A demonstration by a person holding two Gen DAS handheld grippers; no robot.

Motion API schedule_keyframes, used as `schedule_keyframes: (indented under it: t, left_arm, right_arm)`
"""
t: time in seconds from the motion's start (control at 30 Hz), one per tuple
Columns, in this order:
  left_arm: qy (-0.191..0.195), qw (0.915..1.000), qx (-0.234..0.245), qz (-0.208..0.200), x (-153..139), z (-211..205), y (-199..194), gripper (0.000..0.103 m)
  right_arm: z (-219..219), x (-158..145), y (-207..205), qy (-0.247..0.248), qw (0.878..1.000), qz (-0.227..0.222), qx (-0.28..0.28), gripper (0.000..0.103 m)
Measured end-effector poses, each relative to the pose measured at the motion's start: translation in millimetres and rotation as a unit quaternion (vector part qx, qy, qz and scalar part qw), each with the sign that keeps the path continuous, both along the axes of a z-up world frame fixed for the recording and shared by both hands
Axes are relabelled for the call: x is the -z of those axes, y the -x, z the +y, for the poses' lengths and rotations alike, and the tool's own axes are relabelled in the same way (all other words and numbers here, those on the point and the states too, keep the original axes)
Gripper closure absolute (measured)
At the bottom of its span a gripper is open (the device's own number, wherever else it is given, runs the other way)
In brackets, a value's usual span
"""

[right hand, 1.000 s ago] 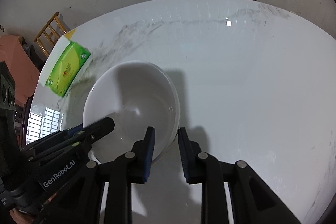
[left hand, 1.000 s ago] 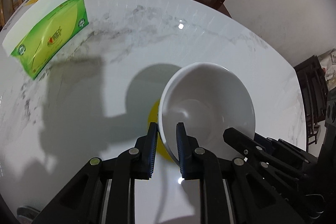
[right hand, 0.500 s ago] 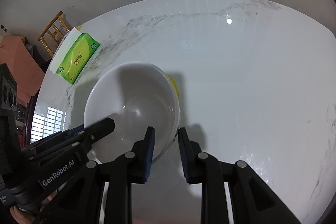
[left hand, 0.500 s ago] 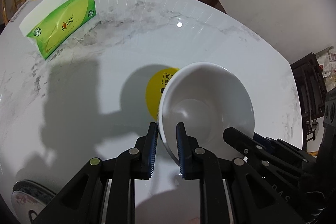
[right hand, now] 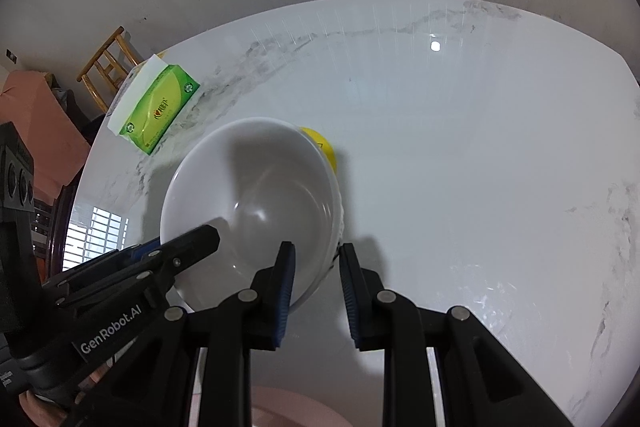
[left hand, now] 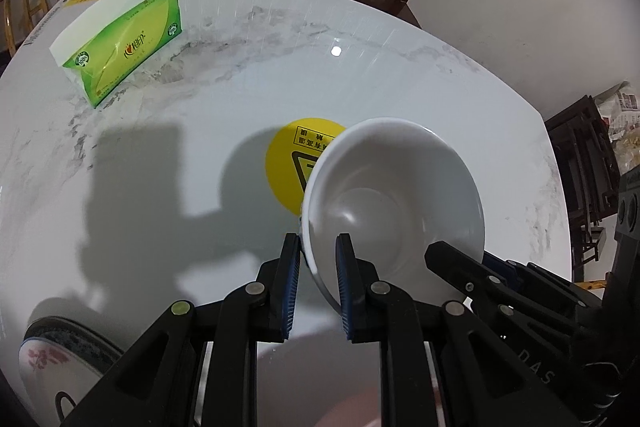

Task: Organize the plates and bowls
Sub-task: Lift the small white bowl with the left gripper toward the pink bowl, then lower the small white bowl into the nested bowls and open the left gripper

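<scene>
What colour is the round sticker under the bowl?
Yellow sticker with black print; clearest in the left wrist view.

Glossy ceramic bowl (left hand: 394, 195), polished marble table (left hand: 240, 99)

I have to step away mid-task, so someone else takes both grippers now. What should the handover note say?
Left gripper: jaws shut on the white bowl's near-left rim.
Right gripper: jaws shut on the same bowl's opposite rim.
The bowl is held tilted above the marble table, over a yellow sticker.
A floral plate sits at the table's near-left edge; a green tissue pack lies farther off.
Done: bowl picked up. Left: set it down with the other dishes.
</scene>
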State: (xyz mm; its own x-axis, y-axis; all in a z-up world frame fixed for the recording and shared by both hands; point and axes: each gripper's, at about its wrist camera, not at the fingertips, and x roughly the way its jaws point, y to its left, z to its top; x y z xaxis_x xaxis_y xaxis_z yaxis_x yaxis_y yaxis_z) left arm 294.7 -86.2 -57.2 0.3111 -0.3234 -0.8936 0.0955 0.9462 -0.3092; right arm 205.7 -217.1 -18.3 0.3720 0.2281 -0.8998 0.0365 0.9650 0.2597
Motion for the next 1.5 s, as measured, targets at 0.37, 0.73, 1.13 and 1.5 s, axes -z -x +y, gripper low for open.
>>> schedule_keyframes:
  t: [0.37, 0.73, 1.13, 1.5]
  left_arm:
    - [-0.011, 0.9995, 0.015, -0.026, -33, -4, 31, 0.088]
    - [-0.022, 0.9981, 0.038, -0.044, -63, -5, 76, 0.088]
    - [-0.024, 0.9968, 0.059, -0.047, -82, -4, 128, 0.088]
    - [-0.034, 0.9966, 0.069, -0.030, -67, -4, 161, 0.088]
  right_arm:
    - [1, -32, 34, 0.006, 1.000, -0.017, -0.003, 0.080]
    - [0, -64, 84, 0.016, 0.999, -0.032, -0.006, 0.080]
    - [1, -83, 145, 0.019, 0.999, -0.039, -0.010, 0.080]
    - [6, -65, 181, 0.015, 1.000, -0.019, -0.012, 0.080]
